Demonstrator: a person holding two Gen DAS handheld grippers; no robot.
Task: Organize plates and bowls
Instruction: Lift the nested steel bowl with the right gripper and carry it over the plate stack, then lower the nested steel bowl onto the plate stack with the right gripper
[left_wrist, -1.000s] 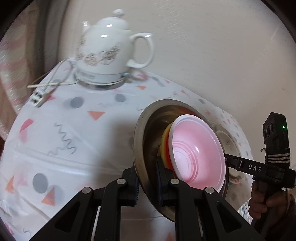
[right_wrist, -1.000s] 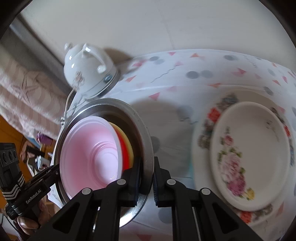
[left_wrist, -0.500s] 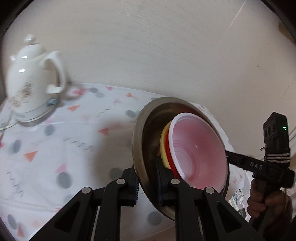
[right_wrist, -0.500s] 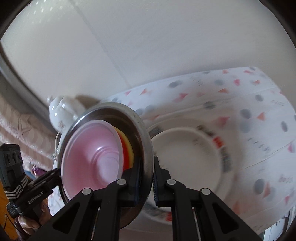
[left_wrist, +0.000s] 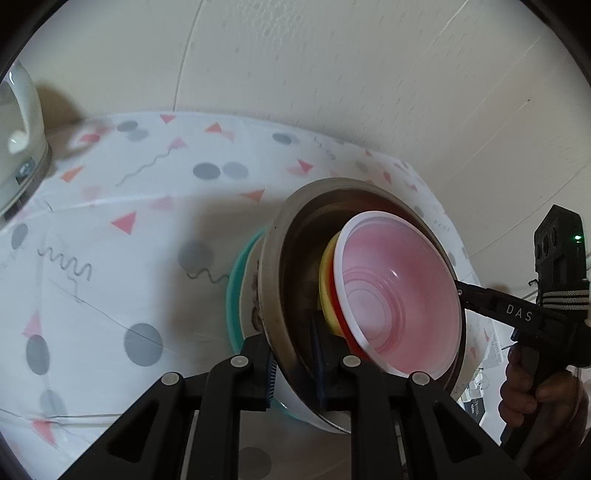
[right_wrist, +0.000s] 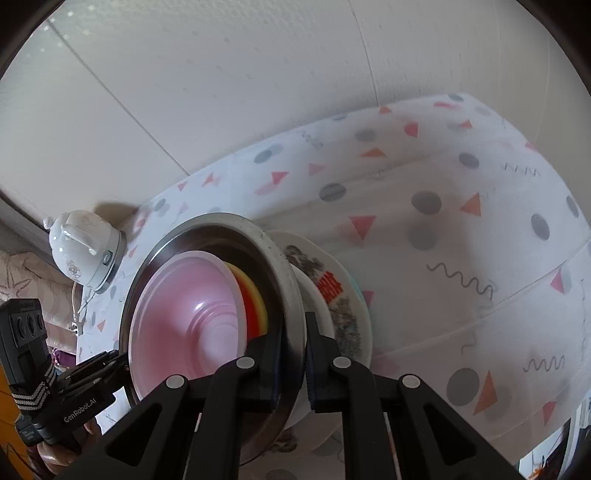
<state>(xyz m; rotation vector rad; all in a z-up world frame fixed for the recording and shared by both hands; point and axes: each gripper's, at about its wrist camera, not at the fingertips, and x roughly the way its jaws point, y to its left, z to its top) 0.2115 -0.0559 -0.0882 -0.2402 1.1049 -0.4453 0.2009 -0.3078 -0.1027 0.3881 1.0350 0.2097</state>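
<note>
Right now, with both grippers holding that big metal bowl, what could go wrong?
1. The steel bowl is pinched only at its thin rim by the left gripper and right gripper; it might slip.
2. The pink plastic bowl and the red and yellow ones sit loose inside; tilting could spill them.
3. The flowered plate lies close underneath; a hard landing might chip it.

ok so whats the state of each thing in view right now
metal bowl: off the table, tilted, rim clamped from both sides
pink bowl: nested innermost in the metal bowl
yellow bowl: nested under the pink bowl
left hand-held gripper: shut on the metal bowl's rim
right hand-held gripper: shut on the opposite rim
floral plate: under the metal bowl
kettle: upright on its base
</note>
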